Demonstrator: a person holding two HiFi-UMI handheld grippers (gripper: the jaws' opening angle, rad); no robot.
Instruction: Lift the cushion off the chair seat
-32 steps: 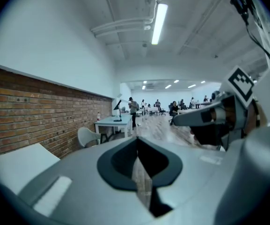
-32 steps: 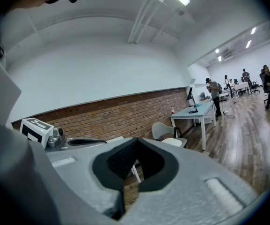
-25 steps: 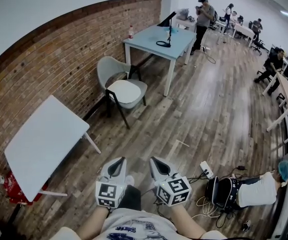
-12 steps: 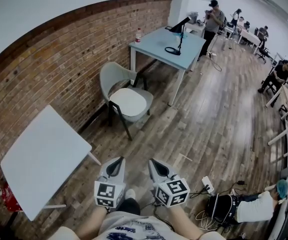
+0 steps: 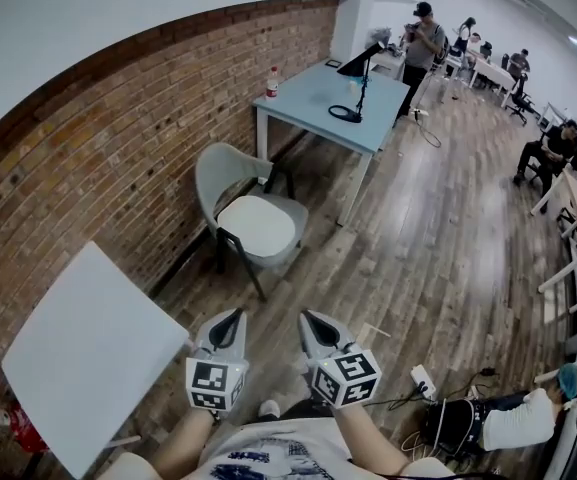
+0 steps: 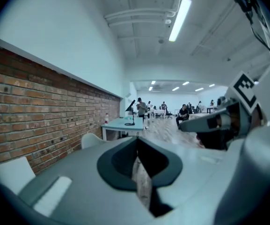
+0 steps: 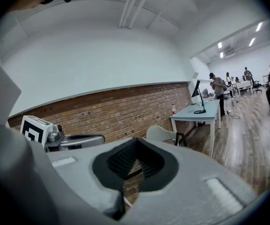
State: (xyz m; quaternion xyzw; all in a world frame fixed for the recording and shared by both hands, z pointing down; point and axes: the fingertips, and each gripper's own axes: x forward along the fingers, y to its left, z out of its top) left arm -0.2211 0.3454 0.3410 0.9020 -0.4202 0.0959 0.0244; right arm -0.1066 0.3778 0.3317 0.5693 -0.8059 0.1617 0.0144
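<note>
A grey shell chair (image 5: 226,173) stands by the brick wall, with a white round cushion (image 5: 259,224) lying on its seat. My left gripper (image 5: 233,317) and right gripper (image 5: 311,319) are side by side low in the head view. Both point toward the chair and are well short of it, over the wooden floor. Both are shut with nothing between their jaws. The left gripper view shows only the chair's back (image 6: 91,139) past the shut left gripper (image 6: 137,145). The chair (image 7: 163,133) also appears in the right gripper view beyond the shut right gripper (image 7: 135,145).
A white table (image 5: 88,348) stands close at my left. Behind the chair is a light blue table (image 5: 318,103) with a black lamp (image 5: 360,73) and a bottle (image 5: 271,83). A bag and cables (image 5: 453,423) lie on the floor at lower right. Several people are at far desks.
I have walked forward: the chair and the white table have come nearer in the head view. Both grippers have stayed shut and side by side.
</note>
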